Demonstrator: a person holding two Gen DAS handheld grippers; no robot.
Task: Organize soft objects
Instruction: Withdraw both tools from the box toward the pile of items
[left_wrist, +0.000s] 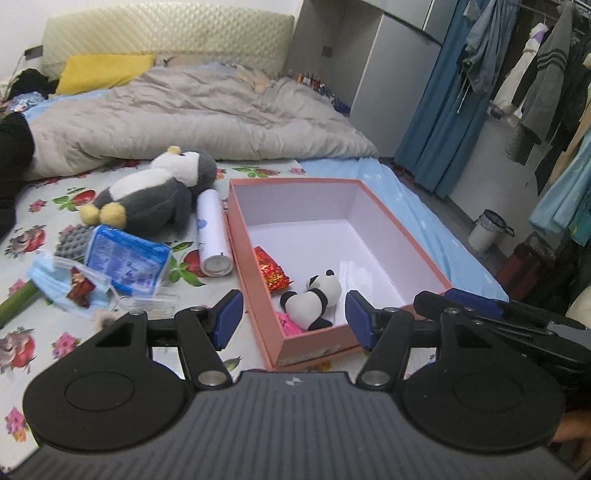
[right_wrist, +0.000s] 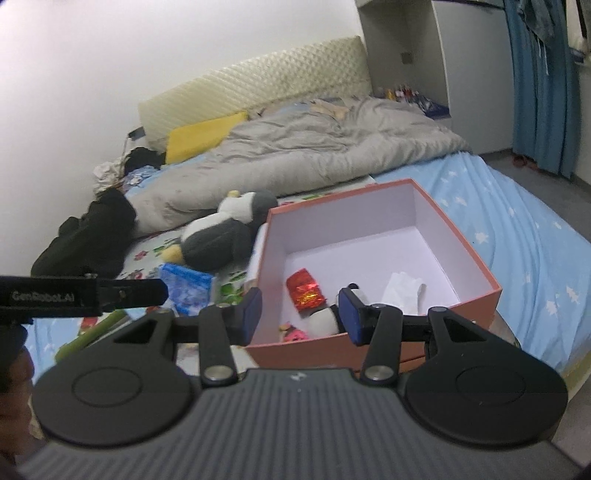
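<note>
Basically, the penguin (left_wrist: 155, 192) lies far-left of the box (left_wrist: 406, 236), long axis running near-left to far-right, closest to the left gripper (left_wrist: 293, 319); left and right gripper (right_wrist: 300, 315) both hang apart, empty.

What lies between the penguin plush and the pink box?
A white cylindrical can lies on its side between the penguin plush and the pink box, seen clearly in the left wrist view.
</note>
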